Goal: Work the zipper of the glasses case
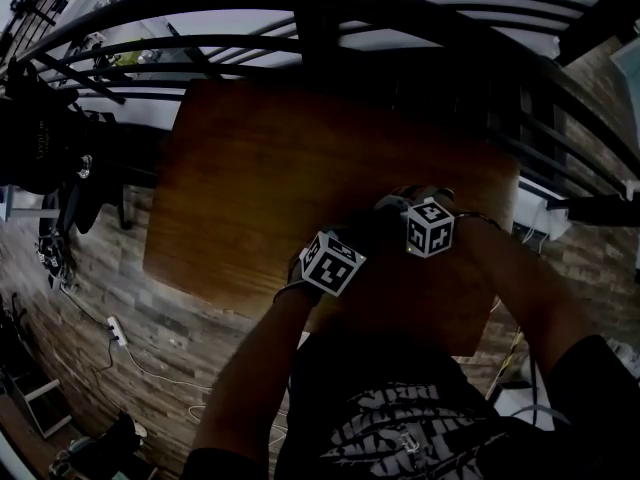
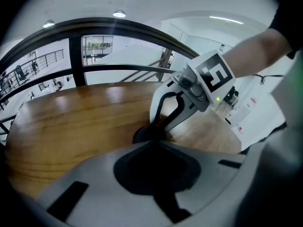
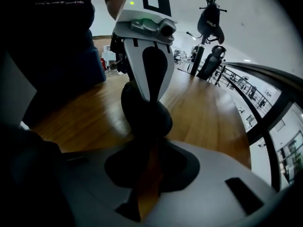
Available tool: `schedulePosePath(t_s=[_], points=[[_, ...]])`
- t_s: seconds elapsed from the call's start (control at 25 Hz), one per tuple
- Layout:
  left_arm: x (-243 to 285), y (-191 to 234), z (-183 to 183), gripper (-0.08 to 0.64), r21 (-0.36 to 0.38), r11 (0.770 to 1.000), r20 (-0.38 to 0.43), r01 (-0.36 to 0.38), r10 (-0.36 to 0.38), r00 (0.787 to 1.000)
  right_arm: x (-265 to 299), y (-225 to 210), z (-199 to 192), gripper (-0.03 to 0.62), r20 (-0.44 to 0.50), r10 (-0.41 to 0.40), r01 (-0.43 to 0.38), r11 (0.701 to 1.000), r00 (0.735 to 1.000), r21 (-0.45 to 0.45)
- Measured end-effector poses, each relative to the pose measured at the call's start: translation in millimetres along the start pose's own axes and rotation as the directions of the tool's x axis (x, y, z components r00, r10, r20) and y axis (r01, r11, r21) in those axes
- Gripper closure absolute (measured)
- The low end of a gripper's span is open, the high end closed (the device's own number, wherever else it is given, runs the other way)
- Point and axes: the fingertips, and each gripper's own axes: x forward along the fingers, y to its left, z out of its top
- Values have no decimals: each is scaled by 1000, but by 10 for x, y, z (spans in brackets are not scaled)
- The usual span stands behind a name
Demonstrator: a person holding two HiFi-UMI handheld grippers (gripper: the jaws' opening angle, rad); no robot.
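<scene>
Our left gripper [image 2: 154,143] is clamped tight on the dark glasses case [image 3: 144,117], over the near right part of the wooden table [image 1: 260,168]. Our right gripper [image 3: 150,143] has its jaws down to a narrow slit, tips nipping the case from the opposite side.
</scene>
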Motion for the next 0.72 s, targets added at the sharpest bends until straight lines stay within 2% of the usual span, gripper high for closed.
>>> schedulePosePath(t_s=[0.12,0.36,0.6,0.72], points=[[1,0,8,555,-9,1000,3,13,-13,1000,-27,27,-3,569,-1,-33,34,999,999,31],[-7,18,-7,555,-1,1000,13,3,-3,1000,-28,78,35,571,-10,-102,102,986,995,133],[-11,-15,-11,555,-19,1000,12,21,-21,1000,-56,230,89,571,-20,-157,158,959,987,236],[1,-26,-6,555,-23,999,12,33,-33,999,-43,276,98,571,-46,-222,226,932,974,284]])
